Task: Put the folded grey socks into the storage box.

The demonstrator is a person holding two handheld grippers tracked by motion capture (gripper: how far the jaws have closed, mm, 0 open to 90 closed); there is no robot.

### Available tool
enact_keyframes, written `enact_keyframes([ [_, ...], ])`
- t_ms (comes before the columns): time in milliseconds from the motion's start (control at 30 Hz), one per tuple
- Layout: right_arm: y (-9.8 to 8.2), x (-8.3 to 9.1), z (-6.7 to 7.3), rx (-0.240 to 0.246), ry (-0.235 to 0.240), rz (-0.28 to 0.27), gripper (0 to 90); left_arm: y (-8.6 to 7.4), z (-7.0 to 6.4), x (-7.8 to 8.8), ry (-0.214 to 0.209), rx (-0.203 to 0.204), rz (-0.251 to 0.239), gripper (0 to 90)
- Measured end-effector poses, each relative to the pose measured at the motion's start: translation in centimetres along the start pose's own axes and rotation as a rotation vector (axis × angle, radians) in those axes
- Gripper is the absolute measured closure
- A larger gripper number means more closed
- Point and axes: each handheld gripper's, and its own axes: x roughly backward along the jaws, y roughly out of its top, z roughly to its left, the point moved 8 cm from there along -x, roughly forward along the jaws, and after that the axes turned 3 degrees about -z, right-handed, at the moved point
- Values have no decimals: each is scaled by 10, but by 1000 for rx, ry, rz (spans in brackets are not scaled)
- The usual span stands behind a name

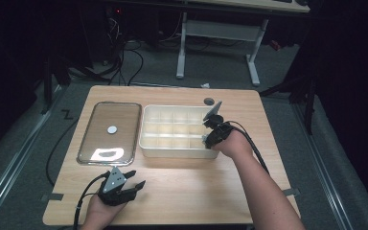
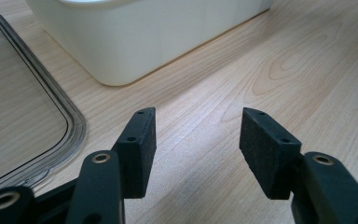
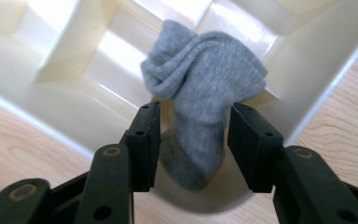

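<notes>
A grey sock [image 3: 205, 70] hangs bunched into the corner compartment of a cream divided box [image 1: 172, 149], its lower end between the jaws of my right gripper [image 3: 193, 109]. Those jaws stand a little apart from the fabric on both sides, so the gripper is open. In the high view my right gripper [image 1: 206, 138] reaches down into the box's front right corner. My left gripper [image 1: 135, 178] rests low over the wooden table [image 1: 196, 191] near its front left, open with nothing between its pads [image 2: 142, 140].
A clear plastic lid [image 1: 84, 143] with a white round sticker [image 1: 112, 129] lies flat to the left of the box. Its rim [image 2: 72, 121] and the box's corner [image 2: 144, 37] lie just ahead of my left gripper. A dark round hole [image 1: 209, 101] sits behind the box.
</notes>
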Motion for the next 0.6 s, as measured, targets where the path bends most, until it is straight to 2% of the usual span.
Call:
enact_keyframes([
  [133, 7, 20, 2, -2, 15, -47, 540, 0, -1, 0, -5, -3, 6, 464],
  [233, 9, 24, 2, -9, 14, -55, 557, 0, -1, 0, -5, -4, 7, 465],
  [267, 12, 25, -1, -2, 8, -69, 628, -1, 0, 0, -4, -5, 9, 464],
  [300, 12, 25, -1, -2, 8, -69, 628, -1, 0, 0, -4, -5, 9, 465],
  [400, 15, 22, -2, 22, -19, -80, 842, -1, -1, -1, -3, -2, 6, 465],
  [433, 16, 20, -2, 29, -28, -84, 887, -1, -1, -1, -3, -2, 6, 464],
  [533, 18, 12, -3, 24, -48, -70, 900, -2, -1, -1, -3, -1, 9, 465],
  [567, 17, 5, -3, 19, -43, -37, 900, -2, 0, -1, -2, -2, 9, 464],
  [600, 17, 5, -3, 19, -43, -37, 900, -2, 0, -1, -2, -2, 9, 464],
])
